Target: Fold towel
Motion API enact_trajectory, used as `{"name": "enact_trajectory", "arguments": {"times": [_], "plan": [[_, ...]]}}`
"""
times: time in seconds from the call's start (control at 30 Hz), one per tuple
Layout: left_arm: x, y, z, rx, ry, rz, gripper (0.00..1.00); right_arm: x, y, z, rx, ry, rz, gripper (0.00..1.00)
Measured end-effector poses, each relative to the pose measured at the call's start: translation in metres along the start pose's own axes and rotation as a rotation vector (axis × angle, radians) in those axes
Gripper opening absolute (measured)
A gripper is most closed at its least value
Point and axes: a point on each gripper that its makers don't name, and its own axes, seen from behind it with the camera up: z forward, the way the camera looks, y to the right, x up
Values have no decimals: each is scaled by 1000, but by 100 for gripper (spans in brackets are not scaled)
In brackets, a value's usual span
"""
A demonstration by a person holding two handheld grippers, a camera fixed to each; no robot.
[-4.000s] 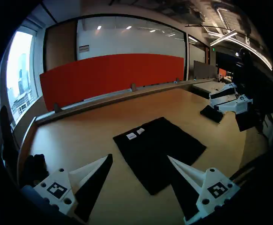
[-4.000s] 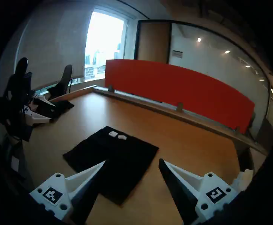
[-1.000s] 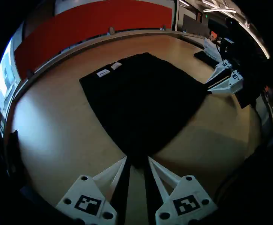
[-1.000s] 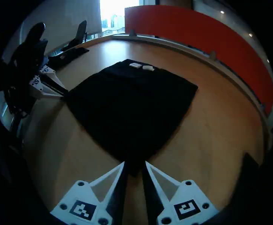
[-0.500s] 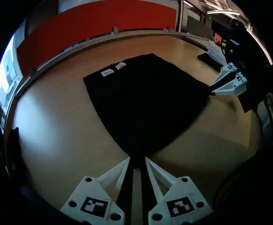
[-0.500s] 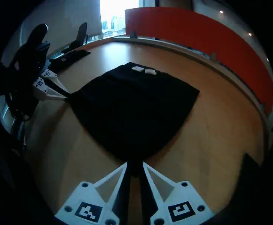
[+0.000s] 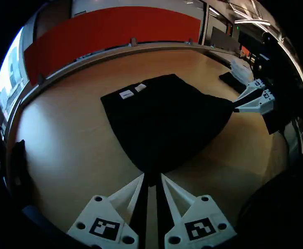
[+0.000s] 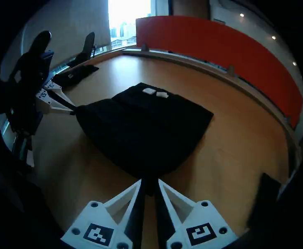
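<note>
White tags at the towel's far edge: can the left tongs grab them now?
Probably not yet: the left tongs are shut on the towel's near corner, and the white tags lie across the cloth. Nothing blocks the path over it.

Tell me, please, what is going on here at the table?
A person with a gripper in each hand is folding a black towel on a wooden table. The left gripper is shut on one near corner and the right gripper on the other. The near edge appears raised off the table, while the far edge, with its two white tags, lies flat.
</note>
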Motion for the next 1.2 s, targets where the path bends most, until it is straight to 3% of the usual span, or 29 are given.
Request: {"name": "enact_trajectory", "arguments": {"times": [0.67, 1.2], "plan": [[24, 14, -58, -2, 9, -62, 12, 38, -11, -58, -6, 29, -58, 13], [38, 22, -85, -23, 17, -80, 12, 42, -22, -86, 6, 18, -66, 13]]}}
